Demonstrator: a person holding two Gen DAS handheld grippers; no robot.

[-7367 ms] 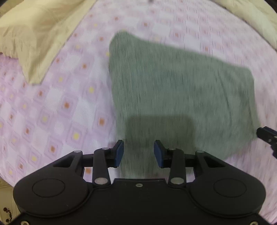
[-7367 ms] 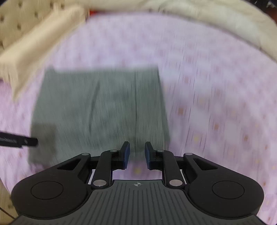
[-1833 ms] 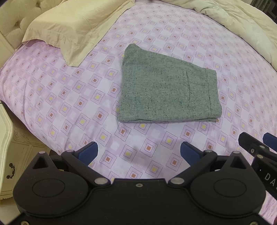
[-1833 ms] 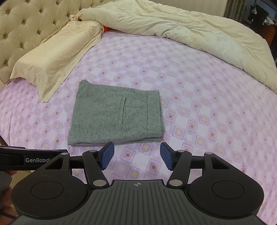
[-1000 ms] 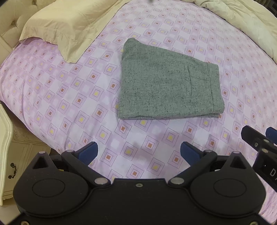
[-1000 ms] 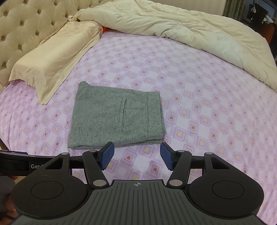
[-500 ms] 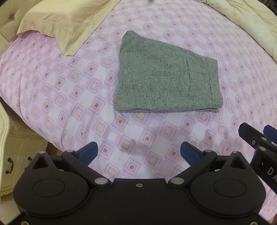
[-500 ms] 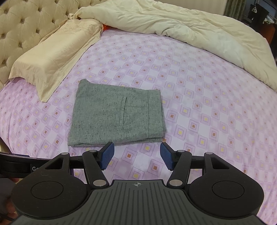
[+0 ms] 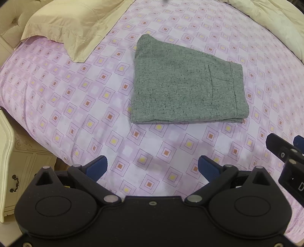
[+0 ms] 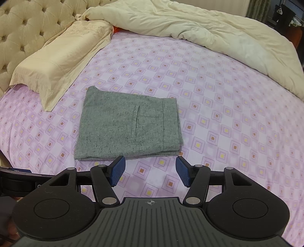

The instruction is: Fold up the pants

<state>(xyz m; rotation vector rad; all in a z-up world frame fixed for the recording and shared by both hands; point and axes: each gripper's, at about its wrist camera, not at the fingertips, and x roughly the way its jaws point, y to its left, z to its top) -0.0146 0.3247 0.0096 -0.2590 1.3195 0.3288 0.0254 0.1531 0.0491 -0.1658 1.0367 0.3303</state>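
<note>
Flecked grey knit pants folded square ahead of wide-spread left gripper, right gripper likewise parted, diamond-print sheet beneath

Right gripper in the left wrist view: cut off by the edge at 3 o'clock, only one black finger, a blue pad tip and a letter "D" show; jaw gap can't be read there. Left gripper in the right wrist view: cut off at 9 o'clock, mostly hidden behind the right gripper's body, its label unreadable. Nightstand cropped at 8 o'clock, only a drawer front and handle show. Pillow runs off at 11 o'clock. Duvet covers the sheet's far side, cropped at 3 o'clock. Pants: lower folded layers hidden under the top one. Dark objects at 1 o'clock too small to tell.
</note>
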